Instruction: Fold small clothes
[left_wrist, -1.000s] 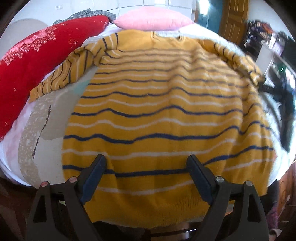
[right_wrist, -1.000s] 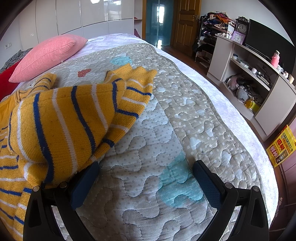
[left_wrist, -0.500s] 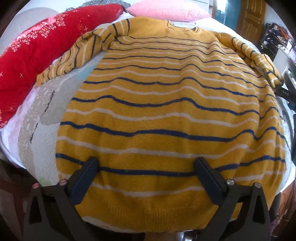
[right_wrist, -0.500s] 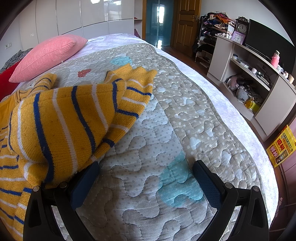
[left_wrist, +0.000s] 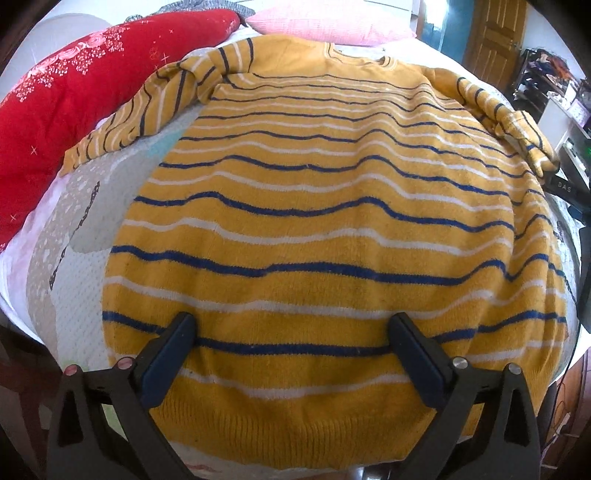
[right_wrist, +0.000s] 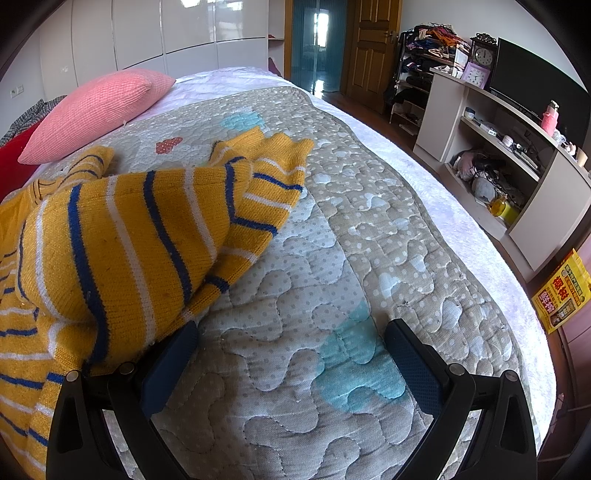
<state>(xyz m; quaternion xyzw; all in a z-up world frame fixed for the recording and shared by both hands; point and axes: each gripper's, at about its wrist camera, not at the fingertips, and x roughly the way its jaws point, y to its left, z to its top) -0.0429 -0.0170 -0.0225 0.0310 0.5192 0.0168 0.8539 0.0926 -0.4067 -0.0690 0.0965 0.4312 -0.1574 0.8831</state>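
A yellow sweater (left_wrist: 325, 229) with blue and white stripes lies spread flat on the bed, hem toward me and neck far away. My left gripper (left_wrist: 291, 332) hangs open over the hem with nothing pinched between its fingers. One sleeve angles out to the left and the other is bunched at the right edge. In the right wrist view that bunched sleeve (right_wrist: 155, 236) fills the left side. My right gripper (right_wrist: 291, 339) stands open over bare quilt, its left finger close beside the sleeve's edge.
The quilted bedspread (right_wrist: 369, 236) covers the bed. A red blanket (left_wrist: 55, 110) lies along the left side and a pink pillow (right_wrist: 96, 110) at the head. A white shelf unit (right_wrist: 509, 155) with a clock stands to the right, with a yellow package (right_wrist: 565, 295) on the floor.
The left gripper's jaws have spread wider, and its view has shifted so more of the sweater's collar and hem shows. The right wrist view is unchanged.
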